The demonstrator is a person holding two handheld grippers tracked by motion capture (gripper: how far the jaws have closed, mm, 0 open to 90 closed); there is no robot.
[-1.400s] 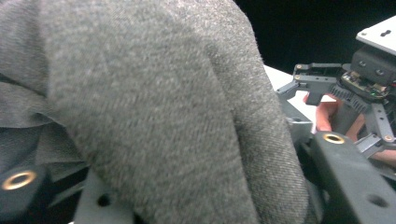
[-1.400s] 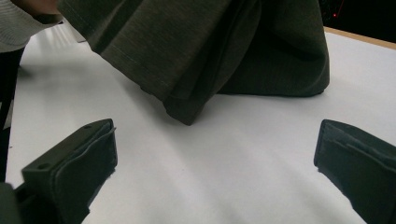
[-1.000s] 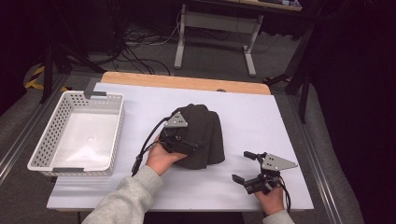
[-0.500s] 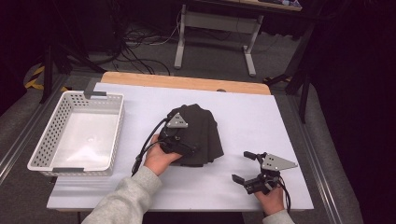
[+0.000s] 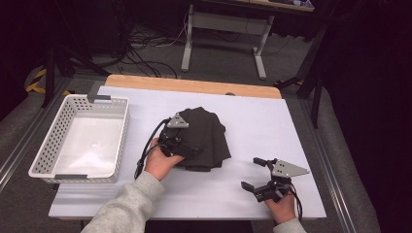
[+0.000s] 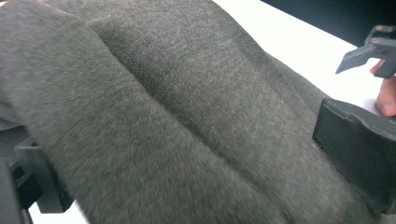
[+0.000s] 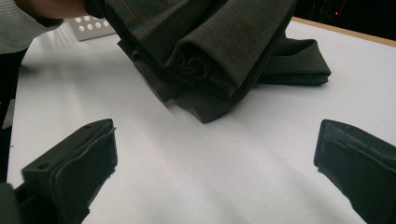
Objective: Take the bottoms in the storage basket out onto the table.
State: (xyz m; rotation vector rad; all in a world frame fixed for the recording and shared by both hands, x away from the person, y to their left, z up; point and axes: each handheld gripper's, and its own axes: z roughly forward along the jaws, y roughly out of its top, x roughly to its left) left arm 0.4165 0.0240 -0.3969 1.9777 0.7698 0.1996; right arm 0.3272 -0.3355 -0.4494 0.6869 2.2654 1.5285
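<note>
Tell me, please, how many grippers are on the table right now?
2. The left gripper sits on the folded dark cloth mid-table; the right gripper hovers open over bare tabletop near the front right corner.

High view sits above the near side, looks forward + down over the whole table point(image 5: 291, 126), fairly far off. Left gripper view rides at table centre, pressed up close to the folded dark cloth point(image 6: 177, 116), facing right. Right gripper view rides low at the near right, faces left + far across the tabletop. All 3 share that cloth point(image 5: 206, 138) point(image 7: 219, 51); high + right gripper views also share the white basket point(image 5: 48, 150) point(image 7: 88, 25)
</note>
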